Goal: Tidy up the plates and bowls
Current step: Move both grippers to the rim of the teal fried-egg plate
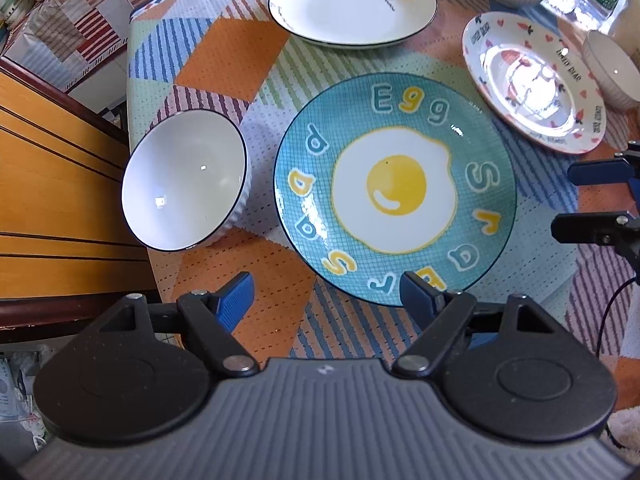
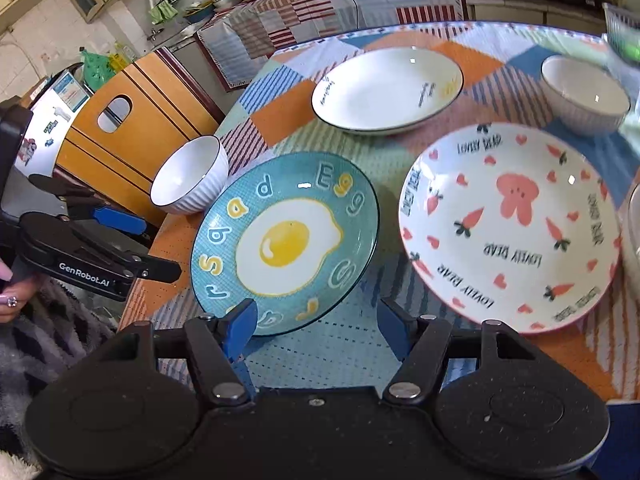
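Nearest the lens, my left gripper (image 1: 326,294) has its fingers (image 1: 236,300) released and empty, one pad over bare desk (image 1: 280,312), the other just over the near rim of the egg plate (image 1: 394,200). My right gripper (image 2: 316,328) is likewise spread, grasping nothing, its fingers (image 2: 242,330) set at that plate's near edge on the other side. Outward lie a ribbed bowl (image 1: 186,180) just beside the egg plate, the carrot plate (image 2: 510,226) near it, then a white plate (image 1: 352,2) and a far bowl (image 2: 584,94) well apart. I judge the step to be the approach to a first pickup. Next, I must seat one pad under the shallow rim and close without skidding the plate.
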Demonstrator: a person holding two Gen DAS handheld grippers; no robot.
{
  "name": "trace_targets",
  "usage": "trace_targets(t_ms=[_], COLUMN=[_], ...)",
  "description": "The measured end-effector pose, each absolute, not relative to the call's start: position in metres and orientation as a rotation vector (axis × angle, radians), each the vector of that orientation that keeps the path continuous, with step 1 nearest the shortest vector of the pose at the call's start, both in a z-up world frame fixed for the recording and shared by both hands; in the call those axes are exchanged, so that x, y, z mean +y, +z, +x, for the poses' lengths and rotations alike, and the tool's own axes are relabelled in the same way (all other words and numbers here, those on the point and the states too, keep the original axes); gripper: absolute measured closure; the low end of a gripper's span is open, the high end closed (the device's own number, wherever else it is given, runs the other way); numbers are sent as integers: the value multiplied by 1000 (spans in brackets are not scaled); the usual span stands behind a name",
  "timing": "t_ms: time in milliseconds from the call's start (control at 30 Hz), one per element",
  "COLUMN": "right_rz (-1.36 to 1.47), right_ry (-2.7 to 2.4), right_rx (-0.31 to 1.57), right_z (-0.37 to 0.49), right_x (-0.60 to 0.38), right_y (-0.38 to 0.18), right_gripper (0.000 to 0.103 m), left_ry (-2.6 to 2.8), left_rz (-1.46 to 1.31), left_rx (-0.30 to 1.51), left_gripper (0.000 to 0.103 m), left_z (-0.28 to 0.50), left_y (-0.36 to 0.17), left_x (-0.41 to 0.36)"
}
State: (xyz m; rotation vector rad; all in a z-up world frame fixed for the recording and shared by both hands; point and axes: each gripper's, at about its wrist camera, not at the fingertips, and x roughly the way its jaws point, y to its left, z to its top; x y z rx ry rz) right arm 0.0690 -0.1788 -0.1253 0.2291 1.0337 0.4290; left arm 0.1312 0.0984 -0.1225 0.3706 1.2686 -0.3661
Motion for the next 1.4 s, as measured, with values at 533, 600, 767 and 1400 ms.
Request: trace_targets(t_ms=[533,600,767,1400], right_rz=[351,365,386,321], right_ry=[418,414,410,421], right_rx=[1054,1057,1072,1022], right_z=[91,95,102,109], right_x=[-161,-160,-159,-168], right_y=[-169,-172,-181,-192], right_gripper=[32,32,49,83], left_ry=[-300,-293,-297,-213], left_rz=[287,275,287,140], left_rx=[1362,1360,1325,1214], left_gripper=[23,23,23,73], left_z=[156,158,159,168], left_y=[-169,-172,-177,-175], left_x=[110,110,106,107])
